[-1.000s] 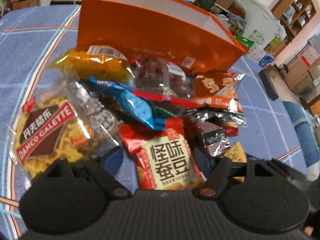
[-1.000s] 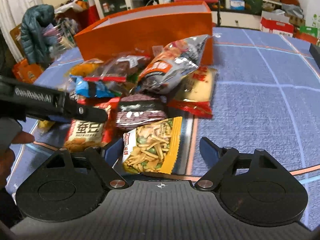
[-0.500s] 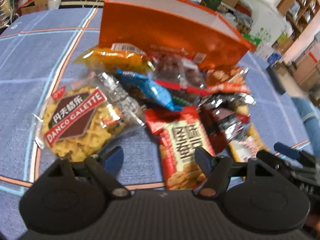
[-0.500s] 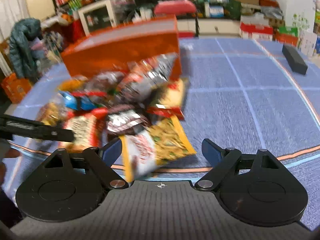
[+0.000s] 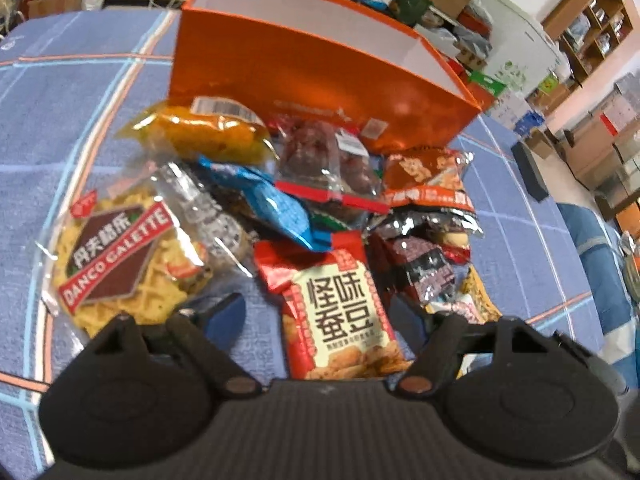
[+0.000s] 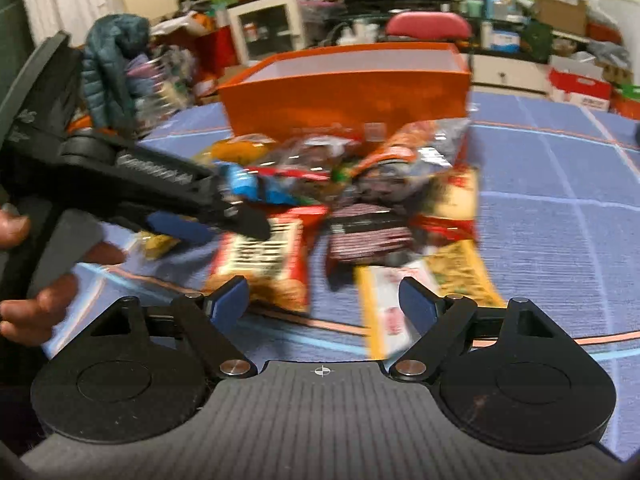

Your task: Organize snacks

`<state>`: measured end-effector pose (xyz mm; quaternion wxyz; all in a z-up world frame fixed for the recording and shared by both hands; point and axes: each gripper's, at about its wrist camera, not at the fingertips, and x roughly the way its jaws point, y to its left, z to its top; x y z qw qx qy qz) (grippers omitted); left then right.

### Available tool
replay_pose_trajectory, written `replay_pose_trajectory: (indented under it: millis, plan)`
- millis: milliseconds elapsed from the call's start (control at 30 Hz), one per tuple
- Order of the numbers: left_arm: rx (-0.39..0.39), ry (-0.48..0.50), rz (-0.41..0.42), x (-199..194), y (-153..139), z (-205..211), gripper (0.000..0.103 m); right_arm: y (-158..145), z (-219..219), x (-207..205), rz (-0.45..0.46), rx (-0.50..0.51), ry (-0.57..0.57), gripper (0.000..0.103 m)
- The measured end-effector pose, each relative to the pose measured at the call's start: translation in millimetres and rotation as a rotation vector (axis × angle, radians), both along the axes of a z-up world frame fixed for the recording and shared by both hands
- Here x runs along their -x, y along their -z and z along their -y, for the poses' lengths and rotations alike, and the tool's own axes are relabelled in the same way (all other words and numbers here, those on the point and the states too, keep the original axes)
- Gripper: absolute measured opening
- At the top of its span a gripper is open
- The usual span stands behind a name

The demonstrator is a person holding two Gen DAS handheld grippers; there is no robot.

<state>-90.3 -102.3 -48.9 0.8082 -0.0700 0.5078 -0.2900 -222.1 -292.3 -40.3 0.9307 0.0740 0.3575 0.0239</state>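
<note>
Here, we sort snacks.
Snacks point(image 5: 320, 216): heaped before the box point(image 5: 312, 68).
Left gripper point(image 5: 316, 312): open, astride a red packet point(image 5: 340, 312).
Right gripper point(image 6: 322, 300): closing, empty.
Risk: we snag two overlapping packs.

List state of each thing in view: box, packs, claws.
orange box: open top, upright, nothing visible inside
red bean pack: flat on cloth, between left claw fingers, ungripped
galette pack: sealed, lying flat
right claw: closing, nothing held
</note>
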Motion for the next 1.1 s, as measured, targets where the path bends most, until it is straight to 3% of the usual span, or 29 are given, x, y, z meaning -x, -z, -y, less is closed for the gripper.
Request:
replay_pose_trajectory:
  millis: [133, 300, 667, 967, 1067, 1100]
  plan:
    - [-0.026, 0.016, 0.007, 1.5, 5.6, 16.4, 0.074, 2.4, 30.5, -5.6, -0.032, 0.027, 0.079, 0.078]
    - [-0.095, 0.006, 0.04, 4.2, 12.7, 37.7, 0.074, 12.5, 42.6, -25.2, -0.075, 0.056, 0.053, 0.085]
    - [-0.315, 0.066, 0.196, 19.7, 19.5, 70.6, 0.074, 32.1, 39.6, -32.8, -0.104, 0.095, 0.079, 0.079]
    - [-0.32, 0.047, 0.195, 20.9, 20.1, 69.0, 0.075, 35.3, 41.3, -31.0, -0.1, 0.11, 0.103, 0.088]
    - [-0.318, 0.038, 0.202, 20.9, 20.7, 71.9, 0.075, 37.7, 38.3, -29.4, -0.085, 0.147, 0.111, 0.084]
    - [-0.316, 0.036, 0.204, 21.1, 20.8, 71.8, 0.075, 37.2, 38.2, -28.4, -0.074, 0.148, 0.11, 0.078]
